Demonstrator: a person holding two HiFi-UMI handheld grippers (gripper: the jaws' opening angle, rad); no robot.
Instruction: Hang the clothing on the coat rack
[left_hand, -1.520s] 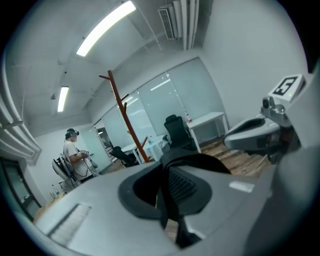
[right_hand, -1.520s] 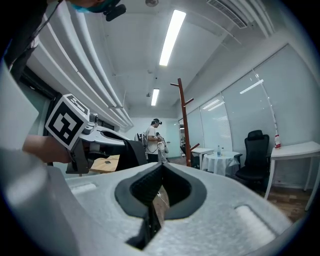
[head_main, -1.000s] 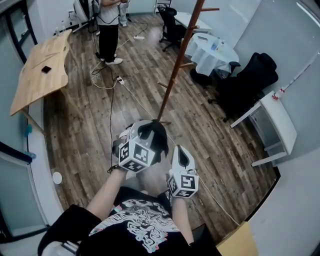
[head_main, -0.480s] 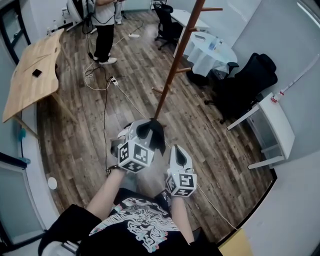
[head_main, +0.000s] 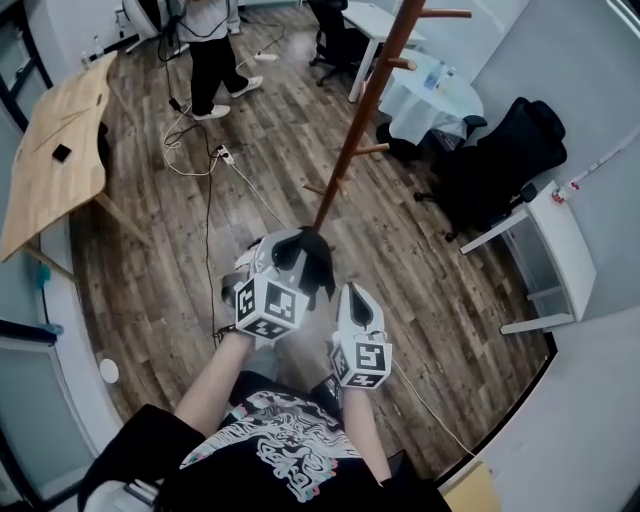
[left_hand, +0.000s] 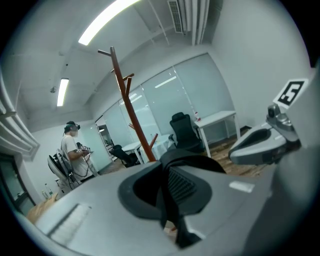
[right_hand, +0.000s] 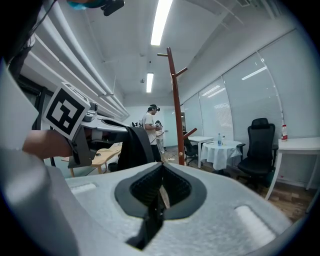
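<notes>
While the left gripper (left_hand: 167, 187) pinches the limp, light black clothing (head_main: 308, 262) short of the coat rack (head_main: 355, 130) and the right gripper (right_hand: 160, 192) sits closed and empty, gripping near its collar seems best.

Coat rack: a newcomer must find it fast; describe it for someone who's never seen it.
On the wood-plank floor, near the white-clothed round table, stands the coat rack. It is the only tall reddish-brown pole with short bare pegs, among low black chairs.
</notes>
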